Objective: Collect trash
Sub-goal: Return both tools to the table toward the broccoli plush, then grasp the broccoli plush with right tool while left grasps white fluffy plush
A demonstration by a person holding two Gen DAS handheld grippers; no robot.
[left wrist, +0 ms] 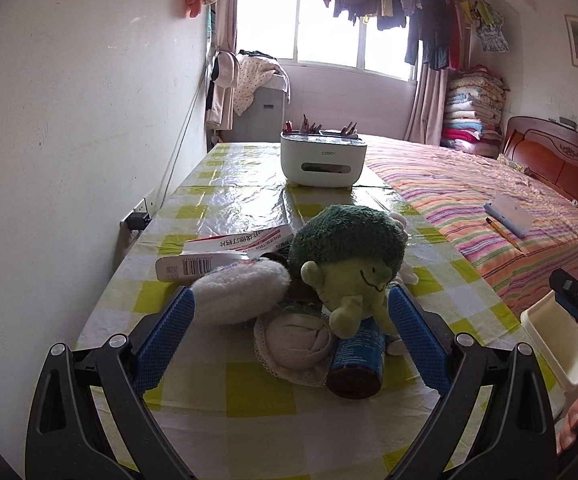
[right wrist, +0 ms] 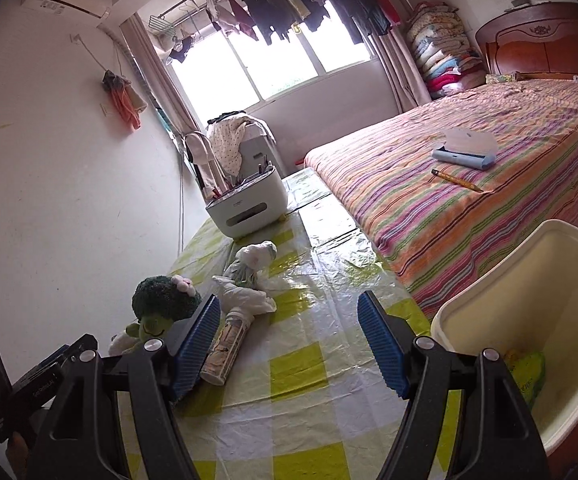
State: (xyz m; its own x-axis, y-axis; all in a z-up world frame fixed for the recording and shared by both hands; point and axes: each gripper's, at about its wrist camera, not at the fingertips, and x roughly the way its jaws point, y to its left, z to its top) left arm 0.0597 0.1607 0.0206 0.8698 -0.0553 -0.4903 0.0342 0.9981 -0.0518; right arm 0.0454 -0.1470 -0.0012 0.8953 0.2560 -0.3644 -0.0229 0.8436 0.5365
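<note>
The left tool (left wrist: 291, 320) has its blue ribbed pads spread wide apart, clamped on nothing, and between them on the surface (left wrist: 249, 432) lies a small heap. Nearest is a dark blue cylindrical can (left wrist: 355, 364) on its side, printed with fine pale text, its dark round end facing the camera. Touching it on the left is a crumpled beige wad with a lacy edge (left wrist: 295, 344). A green broccoli-headed plush toy (left wrist: 349, 256) leans over the can, with a white fluffy plush (left wrist: 237, 292) beside it, and behind them lies a flattened white and red carton (left wrist: 225, 254) showing a barcode and printed characters. The right tool (right wrist: 289, 344) also stands open and empty over bare checked cloth. Just beside its left pad lies a pale patterned tube (right wrist: 227, 346) on its side, and past that a crumpled white plastic bag (right wrist: 249, 296). At the surface's right edge sits a cream plastic bin (right wrist: 497, 308), with a yellow-green wrapper (right wrist: 527, 368) at its bottom. Farther back on the surface stands a white tissue box organiser (left wrist: 323, 156), and to the right lies the striped bed (left wrist: 489, 184).
</note>
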